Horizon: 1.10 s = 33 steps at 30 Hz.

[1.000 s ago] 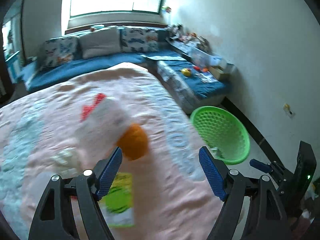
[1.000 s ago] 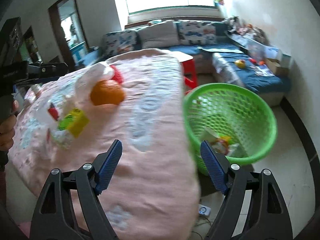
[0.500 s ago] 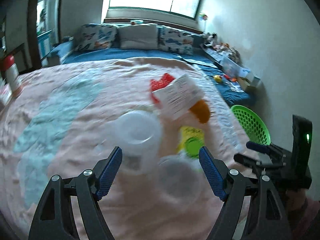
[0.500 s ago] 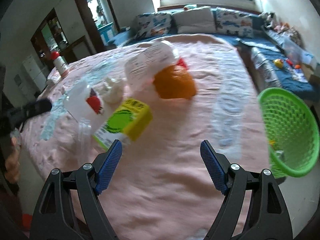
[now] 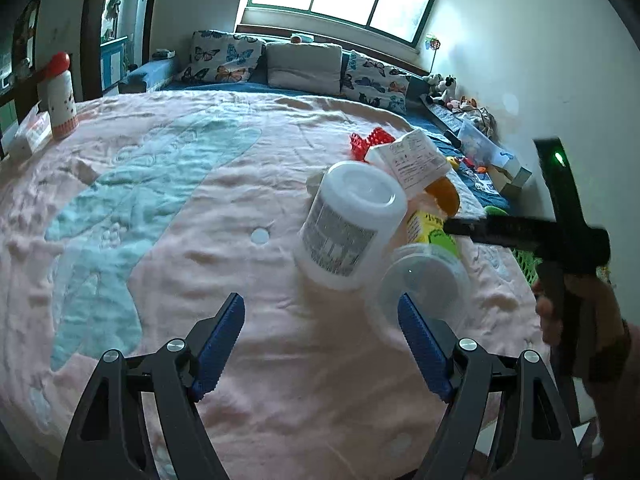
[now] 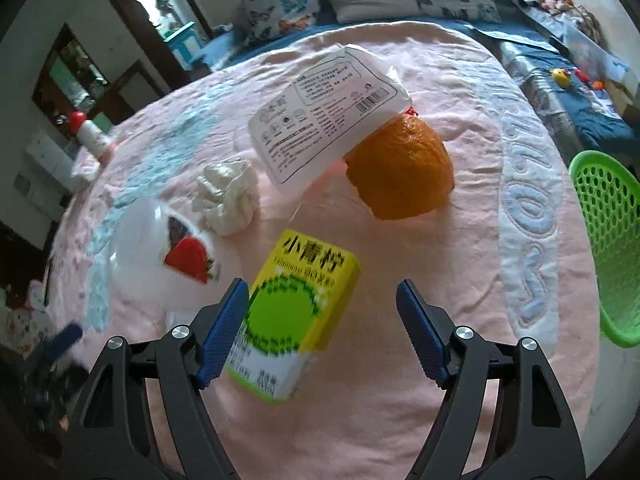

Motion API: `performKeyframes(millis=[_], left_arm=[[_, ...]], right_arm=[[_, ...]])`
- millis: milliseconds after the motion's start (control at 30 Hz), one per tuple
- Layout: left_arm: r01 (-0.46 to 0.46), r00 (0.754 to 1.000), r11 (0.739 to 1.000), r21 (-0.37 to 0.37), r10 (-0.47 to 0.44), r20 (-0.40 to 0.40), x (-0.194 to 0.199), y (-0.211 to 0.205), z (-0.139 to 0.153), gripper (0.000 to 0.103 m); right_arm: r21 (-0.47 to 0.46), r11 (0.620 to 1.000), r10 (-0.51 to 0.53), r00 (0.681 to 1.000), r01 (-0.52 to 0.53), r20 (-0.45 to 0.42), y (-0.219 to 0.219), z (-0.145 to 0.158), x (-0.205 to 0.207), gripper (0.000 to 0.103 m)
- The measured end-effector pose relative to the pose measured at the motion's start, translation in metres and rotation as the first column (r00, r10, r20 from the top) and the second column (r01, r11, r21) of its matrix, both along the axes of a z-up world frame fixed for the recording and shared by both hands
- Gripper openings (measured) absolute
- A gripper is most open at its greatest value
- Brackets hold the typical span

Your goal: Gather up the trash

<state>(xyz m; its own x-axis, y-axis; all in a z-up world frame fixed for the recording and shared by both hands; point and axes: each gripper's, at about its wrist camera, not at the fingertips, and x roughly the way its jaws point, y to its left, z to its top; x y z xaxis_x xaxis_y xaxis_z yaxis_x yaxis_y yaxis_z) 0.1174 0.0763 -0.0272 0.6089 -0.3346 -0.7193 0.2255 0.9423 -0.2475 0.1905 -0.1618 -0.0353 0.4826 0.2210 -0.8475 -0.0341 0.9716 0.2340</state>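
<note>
Where a second ago the right tongs [image 6: 320,320] looked across the pink blanket [image 6: 400,420] at the green basket [image 6: 608,240], they have now swung in over the trash pile, and the basket sits off to their right at the frame edge. Jaws spread wide, nothing gripped. The yellow drink carton [image 6: 294,320] lies just ahead of the left blue pad, partly between the fingers; my read is that it is the next pick. Beyond it: orange peel [image 6: 400,168] under a white wrapper [image 6: 324,120], crumpled tissue [image 6: 226,196] to the left.

The left tongs [image 5: 322,344] have likewise turned from the basket toward the pile, also released and empty. White tub [image 5: 352,224] ahead and slightly right, clear lidded cup [image 5: 424,284] just off the right pad. No item is held yet; collection on this pile is only starting.
</note>
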Motion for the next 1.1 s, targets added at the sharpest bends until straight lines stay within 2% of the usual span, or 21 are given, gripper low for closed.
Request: performKeyframes(millis=[167, 367, 500, 700, 1100], left_arm=[[0.024, 1.000, 1.000, -0.011, -0.024, -0.007, -0.003, -0.002, -0.008, 0.076], [0.058, 0.998, 0.998, -0.002, -0.058, 0.001, -0.009, -0.009, -0.013, 0.076], [0.086, 0.996, 0.996, -0.004, -0.086, -0.009, -0.011, -0.017, -0.018, 0.076], [0.140, 0.990, 0.990, -0.022, -0.141, -0.023, -0.012, -0.032, -0.023, 0.078], [0.238, 0.970, 0.971, 0.040, -0.235, -0.057, -0.004, -0.077, -0.035, 0.080]], right_arm=[[0.004, 0.999, -0.047, 0.996, 0.047, -0.076, 0.006, -0.012, 0.018, 0.072], [-0.044, 0.997, -0.063, 0.989, 0.058, -0.132, 0.017, -0.019, 0.032, 0.070], [-0.025, 0.997, -0.077, 0.980, 0.074, -0.182, 0.017, -0.031, 0.038, 0.068], [-0.022, 0.998, -0.062, 0.982, 0.059, -0.180, 0.008, -0.031, 0.031, 0.066], [-0.078, 0.997, -0.002, 0.993, -0.007, -0.116, -0.024, -0.025, -0.002, 0.064]])
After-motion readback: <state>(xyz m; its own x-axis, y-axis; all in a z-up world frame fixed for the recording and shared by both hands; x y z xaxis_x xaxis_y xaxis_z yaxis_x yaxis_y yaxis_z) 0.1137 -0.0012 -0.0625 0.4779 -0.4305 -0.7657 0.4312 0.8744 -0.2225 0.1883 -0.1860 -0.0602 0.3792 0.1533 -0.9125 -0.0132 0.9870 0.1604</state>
